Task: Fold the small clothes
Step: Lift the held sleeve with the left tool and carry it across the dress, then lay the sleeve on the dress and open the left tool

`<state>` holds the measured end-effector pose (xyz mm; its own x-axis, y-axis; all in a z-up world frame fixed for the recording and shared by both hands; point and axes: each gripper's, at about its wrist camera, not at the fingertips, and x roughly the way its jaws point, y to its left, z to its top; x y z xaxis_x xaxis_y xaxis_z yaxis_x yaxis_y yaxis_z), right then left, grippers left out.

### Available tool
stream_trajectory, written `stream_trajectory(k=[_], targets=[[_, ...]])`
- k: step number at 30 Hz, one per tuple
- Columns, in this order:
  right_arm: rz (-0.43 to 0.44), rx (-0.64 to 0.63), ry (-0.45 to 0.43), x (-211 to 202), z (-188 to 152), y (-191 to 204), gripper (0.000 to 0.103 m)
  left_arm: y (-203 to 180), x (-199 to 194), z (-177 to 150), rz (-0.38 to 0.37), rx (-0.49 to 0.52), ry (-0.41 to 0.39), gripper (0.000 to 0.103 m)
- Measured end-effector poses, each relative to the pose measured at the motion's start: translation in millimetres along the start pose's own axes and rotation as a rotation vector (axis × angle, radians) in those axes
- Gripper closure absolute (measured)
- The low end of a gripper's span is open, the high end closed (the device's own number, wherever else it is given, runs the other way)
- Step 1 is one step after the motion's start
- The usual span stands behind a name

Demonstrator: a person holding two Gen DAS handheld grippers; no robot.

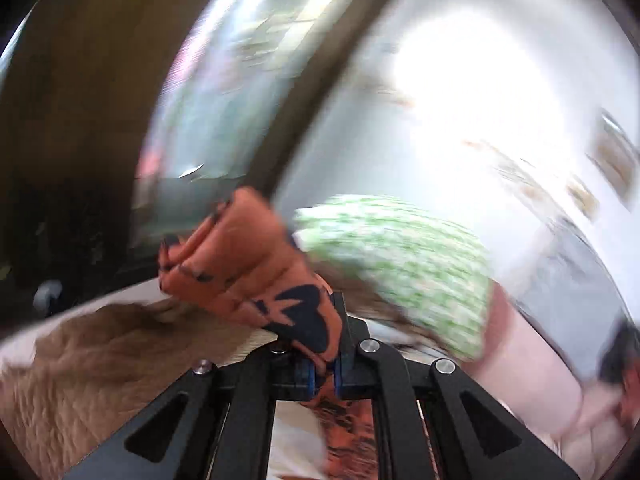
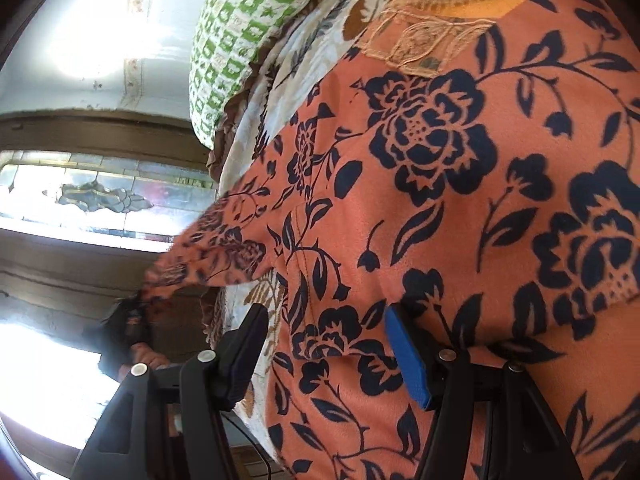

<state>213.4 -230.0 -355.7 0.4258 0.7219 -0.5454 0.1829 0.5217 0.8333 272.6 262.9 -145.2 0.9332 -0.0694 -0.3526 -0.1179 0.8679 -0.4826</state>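
An orange garment with a dark blue flower print (image 2: 460, 184) lies spread on the bed and fills most of the right wrist view. My right gripper (image 2: 326, 340) is open, its jaws wide apart over the garment's lower part, with the blue pad (image 2: 406, 354) resting against the cloth. In the blurred left wrist view my left gripper (image 1: 326, 364) is shut on a bunched corner of the same orange garment (image 1: 248, 256) and holds it lifted above the bed. That lifted sleeve end also shows in the right wrist view (image 2: 208, 248).
A green and white patterned pillow (image 2: 236, 44) lies at the head of the bed and also shows in the left wrist view (image 1: 412, 264). A floral bedsheet (image 2: 304, 52) lies under the garment. A brown blanket (image 1: 100, 360) covers the near bed. A window (image 2: 80, 196) is beyond.
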Motion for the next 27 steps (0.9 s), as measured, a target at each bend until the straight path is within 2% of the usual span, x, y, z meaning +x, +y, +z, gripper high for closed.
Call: stream_trajectory(k=[3,7,9,11,14,15,16,17,18,19,20,22,23,25,27], targets=[[-0.016,0.007,-0.051,-19,2,0,0.038,-57,-24,2,-0.123,0.101,0.017,0.097],[0.002,0.010,-0.169,-62,8,1,0.038,-122,-52,-9,-0.304,0.166,0.039,0.097],[-0.001,-0.005,-0.227,-83,10,3,0.038,-158,-56,-23,-0.399,0.197,0.080,0.097],[-0.012,-0.028,-0.283,-108,11,5,0.038,-184,-55,-39,-0.460,0.214,0.117,0.097],[-0.020,-0.051,-0.349,-148,13,-1,0.038,-231,-38,-80,-0.539,0.290,0.247,0.095],[-0.036,-0.061,-0.383,-167,12,-6,0.038,-247,-26,-99,-0.578,0.329,0.311,0.082],[-0.061,-0.073,-0.415,-185,12,-11,0.038,-259,-12,-116,-0.610,0.371,0.389,0.048],[-0.089,-0.084,-0.444,-201,12,-15,0.038,-273,4,-138,-0.594,0.426,0.498,0.033],[-0.128,-0.095,-0.475,-219,12,-21,0.038,-281,17,-155,-0.539,0.459,0.560,0.028],[-0.167,-0.098,-0.501,-236,11,-26,0.037,-281,24,-163,-0.508,0.474,0.577,0.028],[-0.193,-0.094,-0.520,-248,11,-30,0.036,-278,27,-163,-0.512,0.470,0.569,0.028],[-0.213,-0.083,-0.573,-277,10,-40,0.026,-264,28,-148,-0.527,0.419,0.545,0.028],[-0.208,-0.078,-0.591,-286,10,-43,0.025,-256,31,-137,-0.540,0.378,0.528,0.026],[-0.203,-0.079,-0.615,-296,10,-45,0.023,-232,28,-116,-0.561,0.311,0.492,0.013],[-0.210,-0.084,-0.596,-293,12,-45,0.023,-206,35,-99,-0.525,0.254,0.463,0.012]])
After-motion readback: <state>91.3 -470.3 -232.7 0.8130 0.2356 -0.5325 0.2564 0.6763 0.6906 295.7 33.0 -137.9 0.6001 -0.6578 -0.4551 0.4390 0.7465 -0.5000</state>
